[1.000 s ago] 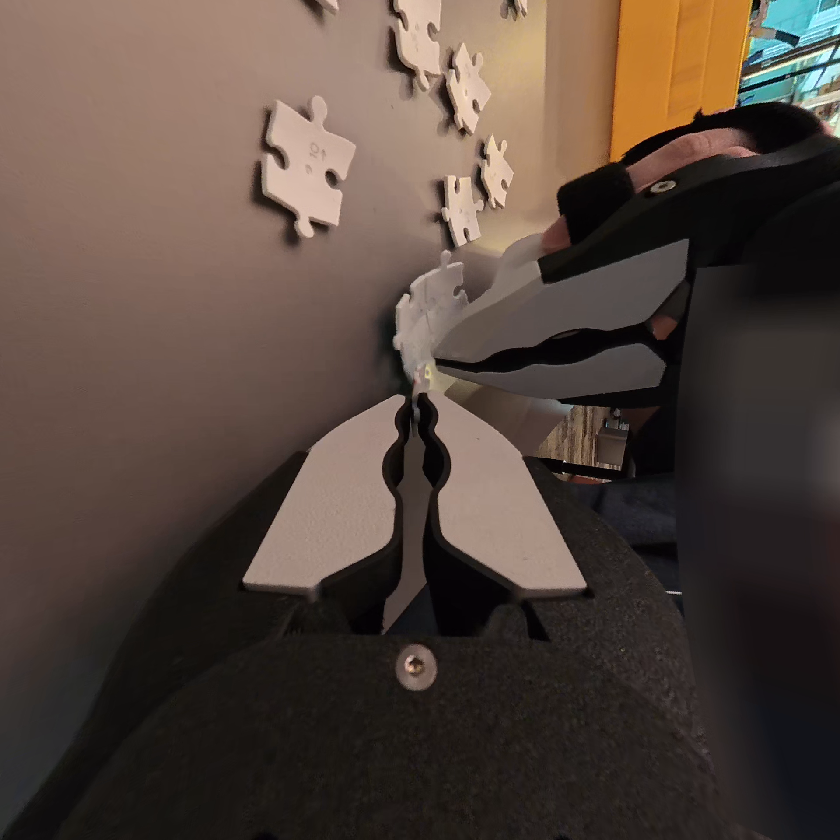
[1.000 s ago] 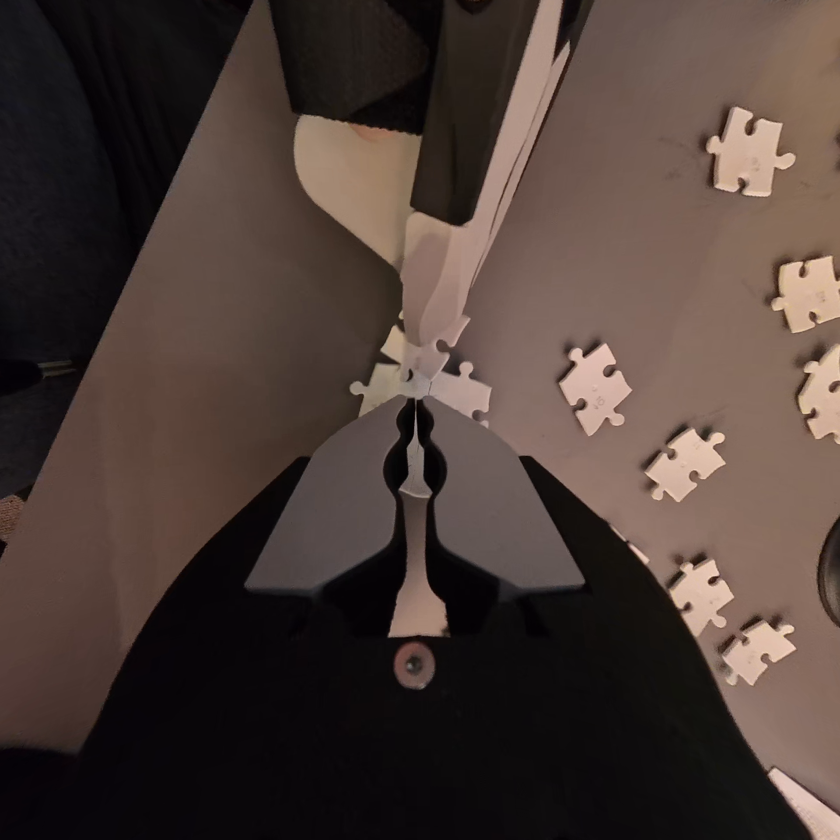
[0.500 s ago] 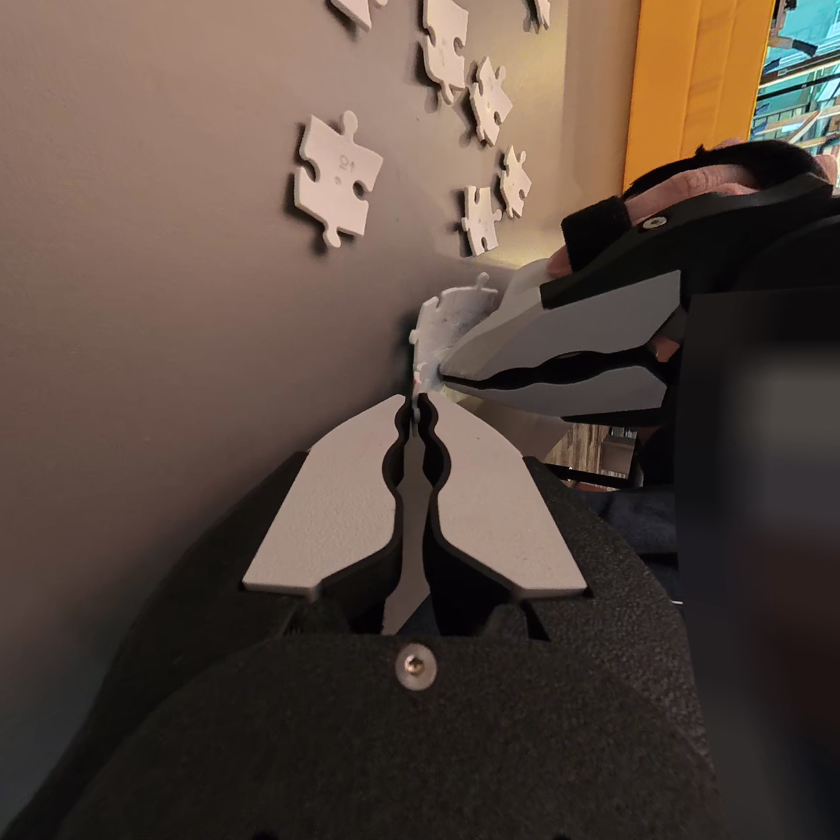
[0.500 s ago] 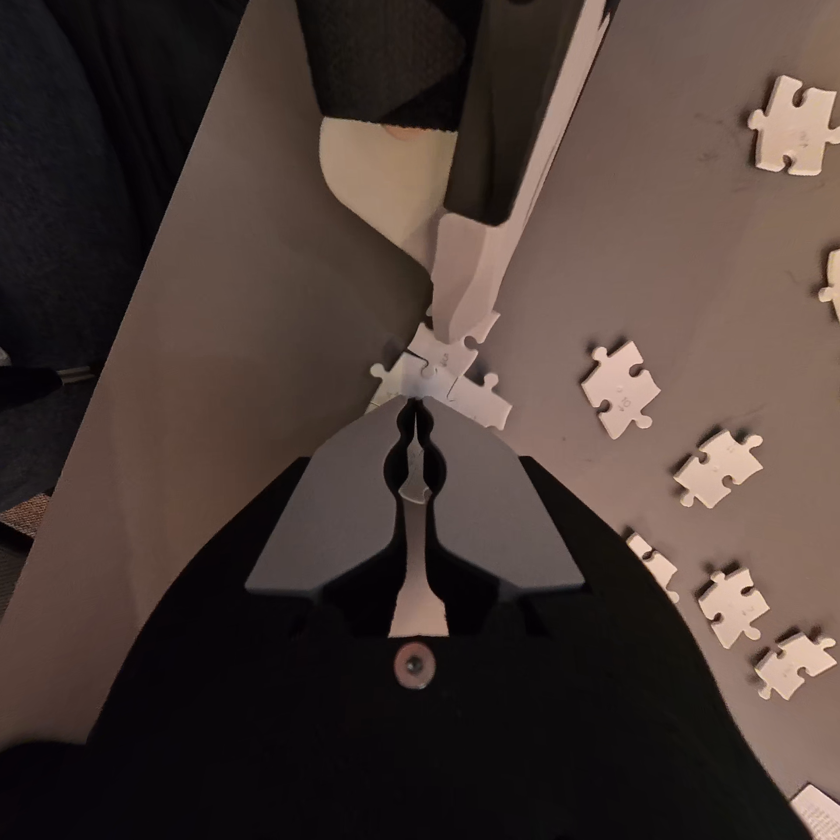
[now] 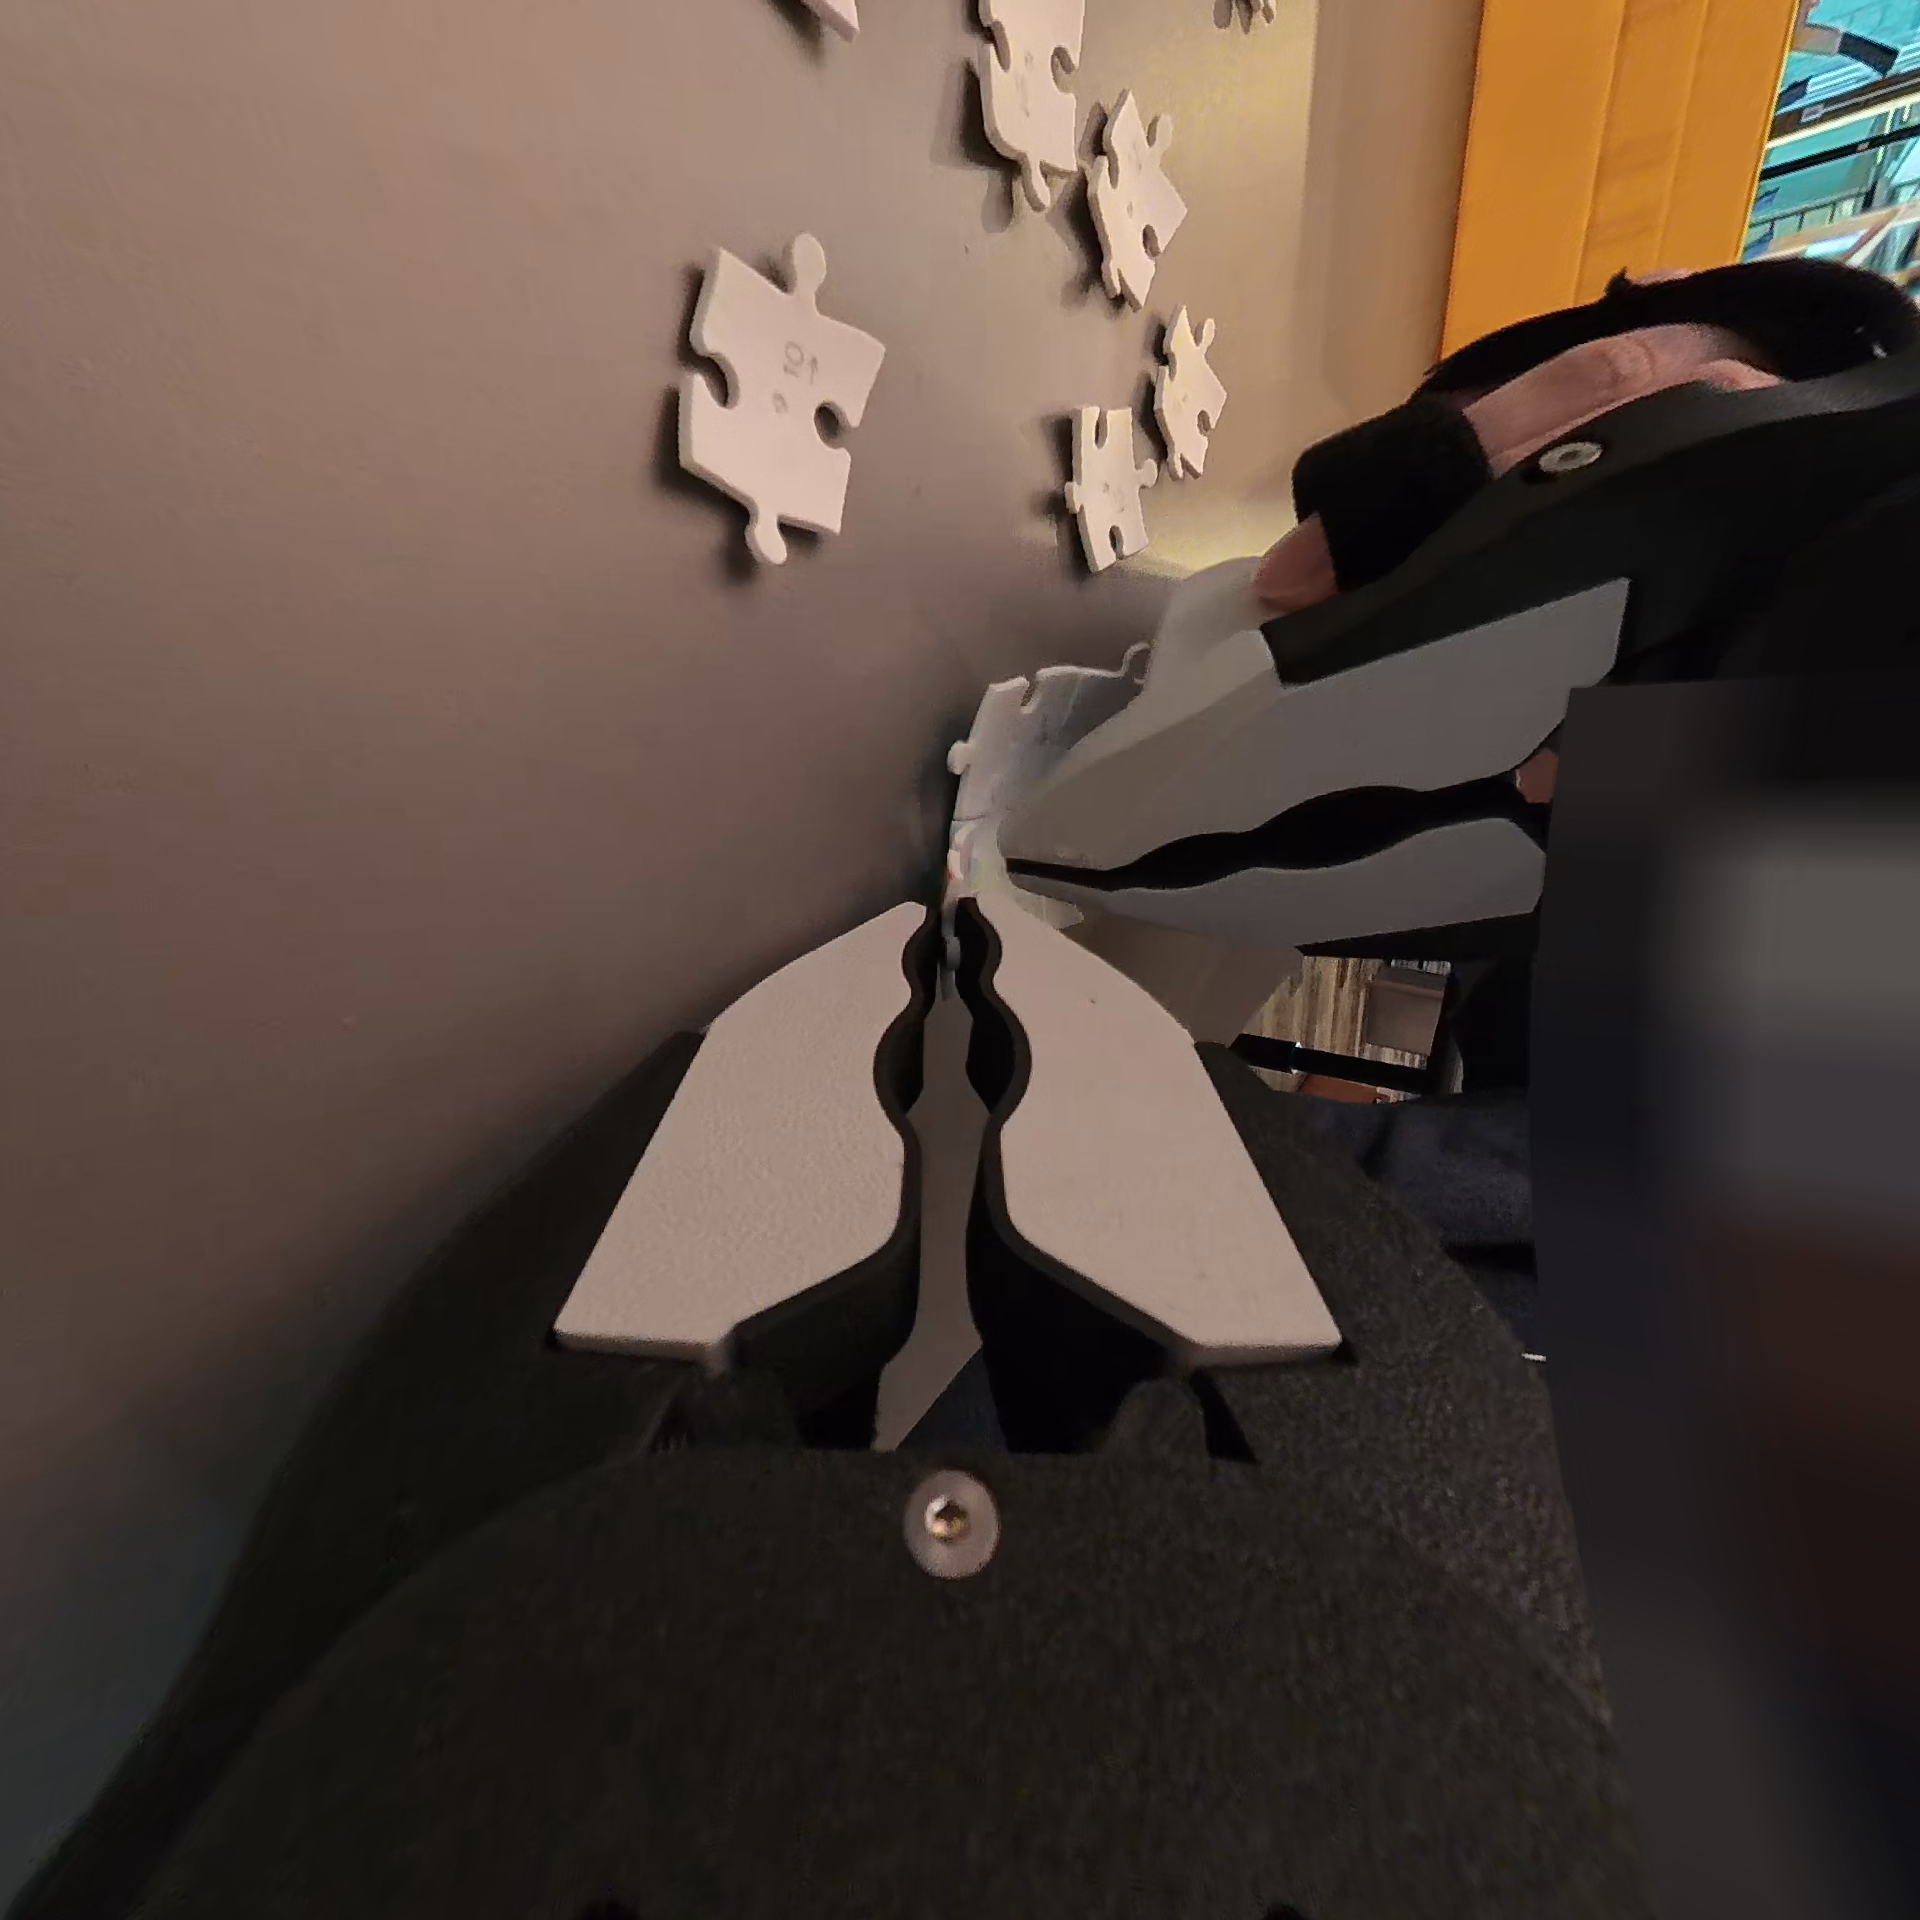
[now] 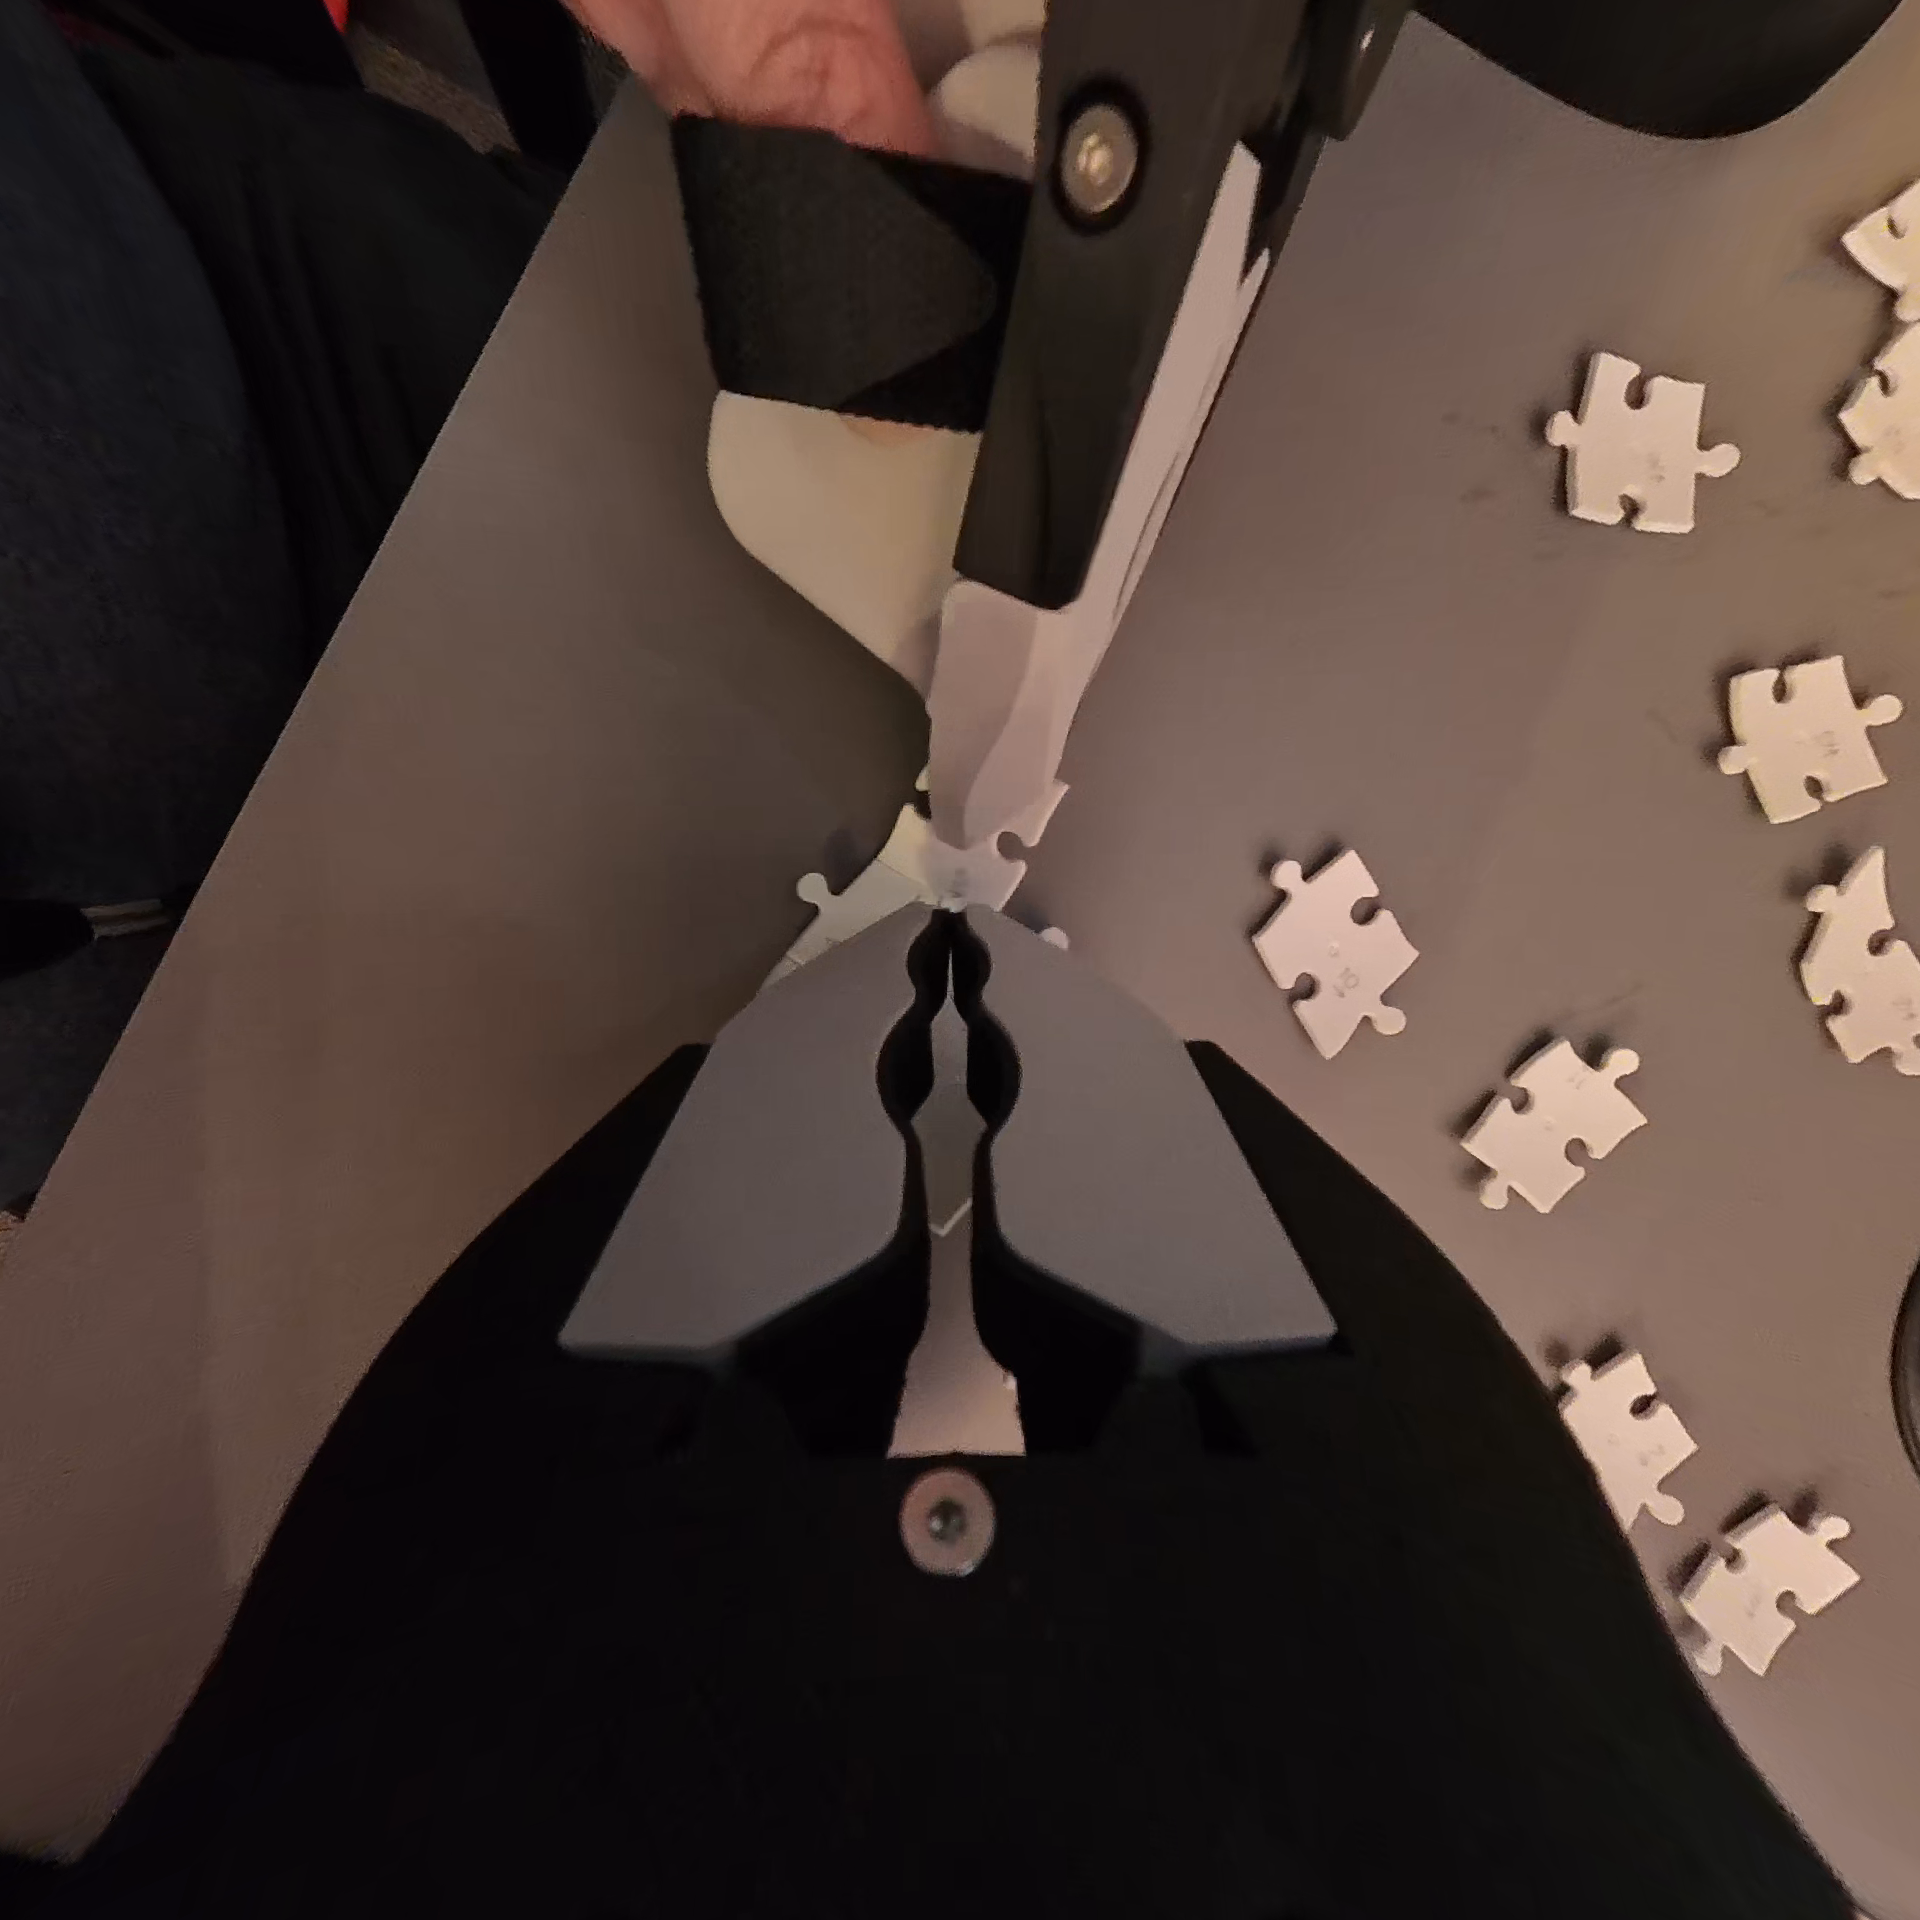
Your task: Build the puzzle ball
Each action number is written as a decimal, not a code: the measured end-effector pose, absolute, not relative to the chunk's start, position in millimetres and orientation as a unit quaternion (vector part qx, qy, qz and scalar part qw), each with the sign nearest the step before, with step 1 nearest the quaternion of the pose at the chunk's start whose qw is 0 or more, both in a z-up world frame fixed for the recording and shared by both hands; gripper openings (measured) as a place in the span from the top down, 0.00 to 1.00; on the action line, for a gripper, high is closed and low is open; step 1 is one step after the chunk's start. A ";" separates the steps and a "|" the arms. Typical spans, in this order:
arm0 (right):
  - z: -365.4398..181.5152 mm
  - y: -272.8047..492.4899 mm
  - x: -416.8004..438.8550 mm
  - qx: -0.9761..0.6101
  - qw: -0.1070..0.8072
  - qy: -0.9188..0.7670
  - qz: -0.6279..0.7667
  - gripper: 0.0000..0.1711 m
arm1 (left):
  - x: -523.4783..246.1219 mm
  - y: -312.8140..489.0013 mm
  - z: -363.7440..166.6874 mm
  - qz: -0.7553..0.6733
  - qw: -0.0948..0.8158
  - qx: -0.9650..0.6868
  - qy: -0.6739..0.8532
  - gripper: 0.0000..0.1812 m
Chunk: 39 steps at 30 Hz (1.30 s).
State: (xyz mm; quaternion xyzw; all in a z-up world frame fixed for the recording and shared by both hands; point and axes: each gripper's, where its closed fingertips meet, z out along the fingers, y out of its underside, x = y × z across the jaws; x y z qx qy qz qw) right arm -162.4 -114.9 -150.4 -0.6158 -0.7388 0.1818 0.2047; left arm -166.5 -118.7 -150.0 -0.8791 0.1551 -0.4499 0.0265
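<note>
A small cluster of joined white puzzle pieces (image 5: 1003,743) sits close to the grey table (image 5: 364,623), between both grippers. My left gripper (image 5: 951,916) is shut on the cluster's near edge. My right gripper (image 5: 1013,862) comes in from the right and is shut on the same cluster. In the right wrist view the right gripper (image 6: 951,914) pinches the cluster (image 6: 977,873) from below. The left gripper (image 6: 966,857) pinches it from above. Whether the cluster touches the table cannot be told.
Several loose white pieces lie on the table, one nearest (image 6: 1335,951), others (image 6: 1558,1122) (image 6: 1631,442) (image 5: 779,405) (image 5: 1107,488). The table edge (image 6: 436,582) runs along the left. A yellow panel (image 5: 1600,156) stands beyond. A dark round object (image 6: 1901,1392) is at the right edge. Both grippers' tips are close together, under 4 cm apart.
Both grippers stay shut on the cluster and have shifted slightly together. The cluster has tilted flatter toward the table. More of the left gripper shows in the right wrist view.
</note>
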 end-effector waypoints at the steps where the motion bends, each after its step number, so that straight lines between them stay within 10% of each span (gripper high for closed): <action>1: -151.0 -115.6 -163.2 -0.616 0.202 -0.738 0.188 0.99 | -166.4 -119.1 -150.1 -0.450 0.024 -0.879 0.155 0.99; 39: -155.7 -118.3 -165.2 -0.629 0.192 -0.729 0.191 0.99 | -175.1 -106.9 -151.4 -0.349 0.096 -0.899 0.246 0.93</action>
